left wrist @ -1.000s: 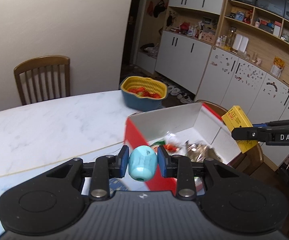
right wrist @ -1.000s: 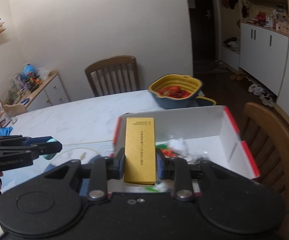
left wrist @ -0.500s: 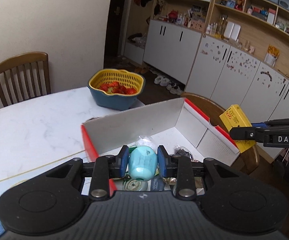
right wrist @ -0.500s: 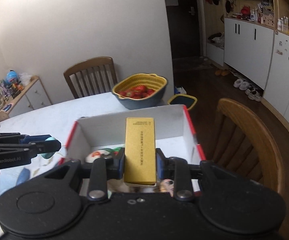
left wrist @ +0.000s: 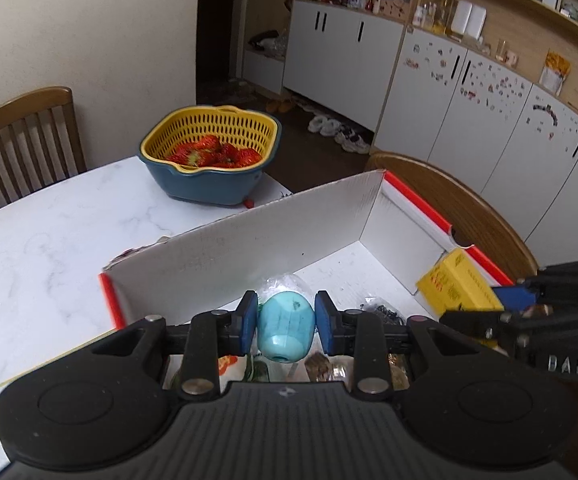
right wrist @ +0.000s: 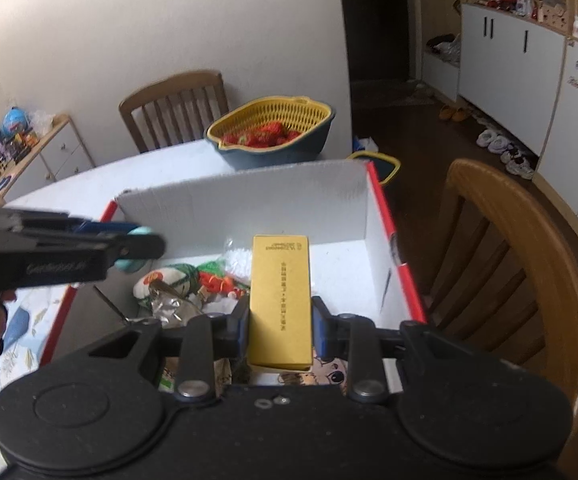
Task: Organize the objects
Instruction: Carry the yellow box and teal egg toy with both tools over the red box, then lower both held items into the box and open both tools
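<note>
My left gripper [left wrist: 285, 326] is shut on a light blue barrel-shaped object [left wrist: 285, 328] and holds it over the near left part of a white cardboard box with red edges [left wrist: 249, 240]. My right gripper [right wrist: 280, 322] is shut on a yellow rectangular box [right wrist: 280, 300] and holds it over the same cardboard box [right wrist: 245, 208], right of centre. The yellow box also shows in the left wrist view [left wrist: 455, 284]. Several wrapped snacks and packets [right wrist: 185, 288] lie in the cardboard box.
A yellow colander in a blue bowl [left wrist: 213, 152], with strawberries in it, stands on the white marble table [left wrist: 49, 232] behind the box. A wooden chair [right wrist: 509, 256] stands right of the box, another [left wrist: 21, 140] at the table's far side. White cabinets [left wrist: 449, 100] line the room.
Both grippers have moved forward and down over the cardboard box with their objects still held. The right gripper has come closer to the left one.
</note>
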